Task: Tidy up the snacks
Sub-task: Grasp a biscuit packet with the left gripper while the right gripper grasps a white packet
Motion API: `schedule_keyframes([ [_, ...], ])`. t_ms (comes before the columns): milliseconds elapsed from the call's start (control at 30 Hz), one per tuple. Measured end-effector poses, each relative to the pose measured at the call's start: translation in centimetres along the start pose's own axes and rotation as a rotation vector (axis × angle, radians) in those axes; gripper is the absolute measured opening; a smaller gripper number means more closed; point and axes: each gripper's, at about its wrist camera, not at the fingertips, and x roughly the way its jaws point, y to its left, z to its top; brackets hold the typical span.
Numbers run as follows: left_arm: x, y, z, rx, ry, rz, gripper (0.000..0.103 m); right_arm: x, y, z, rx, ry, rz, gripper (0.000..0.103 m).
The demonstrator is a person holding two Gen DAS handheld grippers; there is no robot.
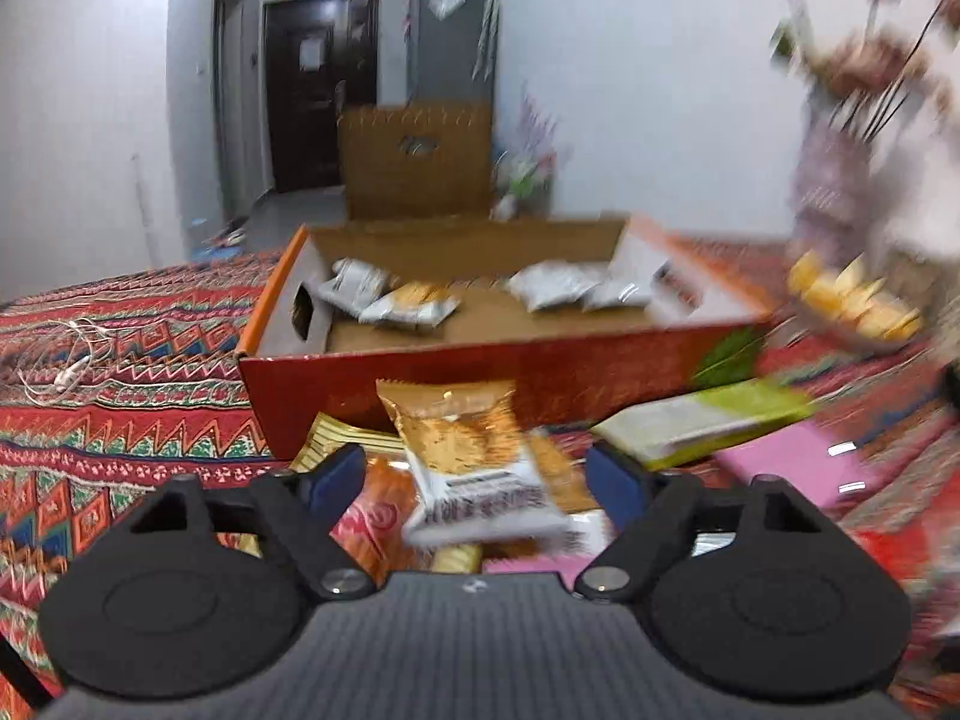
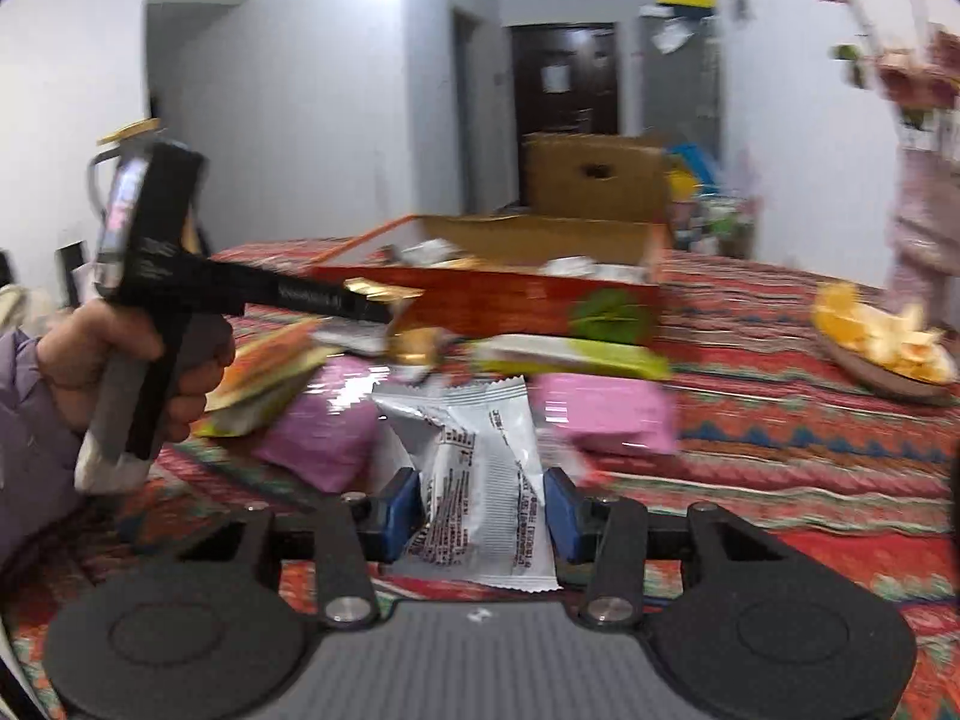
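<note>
An open red cardboard box [image 1: 540,378] lies on the patterned cloth and holds several small silver snack packets [image 1: 552,285]. It also shows in the right wrist view [image 2: 492,294]. My left gripper [image 1: 477,474] is open around an orange-and-white snack packet [image 1: 474,462] that stands between its blue pads without touching them. Loose snacks lie under it. My right gripper [image 2: 483,510] is shut on a silver snack packet [image 2: 486,480], held in front of a pile of pink packs [image 2: 606,414] and a green-white pack [image 2: 570,357]. The left gripper shows at the left of the right wrist view.
A plate of yellow chips [image 2: 882,348] sits on the cloth at the right. A vase of flowers [image 1: 834,180] stands behind it. White earphones [image 1: 66,360] lie at the far left. A brown cardboard box [image 1: 414,162] stands on the floor beyond the table.
</note>
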Motion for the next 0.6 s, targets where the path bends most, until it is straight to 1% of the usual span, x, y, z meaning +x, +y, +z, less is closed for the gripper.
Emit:
schedule_keyframes([
  [33, 0.8, -0.3, 0.0, 0.01, 0.004, 0.028, 0.064, -0.4, -0.7, -0.3, 0.011, -0.004, -0.016, 0.045],
  [67, 1.4, -0.5, 0.0, 0.02, 0.008, 0.037, 0.047, -0.6, -1.5, -0.5, 0.022, -0.006, -0.029, 0.045],
  [100, 1.7, -0.6, -0.1, 0.022, 0.019, 0.035, 0.044, -0.9, -2.1, -0.9, 0.034, -0.007, -0.04, 0.045],
  [167, 1.1, -0.8, -0.3, 0.011, 0.016, 0.045, 0.041, -1.3, -2.8, -1.5, 0.061, -0.007, -0.047, 0.045],
  [267, -1.9, -0.5, -0.6, -0.02, 0.015, 0.01, 0.041, -1.8, -3.5, -2.4, 0.082, -0.008, -0.062, 0.045],
  [400, -8.8, -0.6, -2.0, -0.061, -0.04, -0.007, 0.041, -3.4, -2.9, -3.4, 0.102, -0.02, -0.054, 0.044],
  [433, -10.8, -0.5, -2.9, -0.084, -0.049, -0.015, 0.041, -3.8, -2.6, -3.5, 0.103, -0.026, -0.049, 0.044],
  [533, -15.5, 0.0, -5.3, -0.14, -0.05, -0.013, 0.041, -5.0, -1.1, -3.8, 0.089, -0.041, -0.035, 0.044],
  [600, -18.0, 0.6, -7.0, -0.152, -0.039, -0.01, 0.041, -6.1, 0.2, -3.9, 0.072, -0.052, -0.021, 0.044],
])
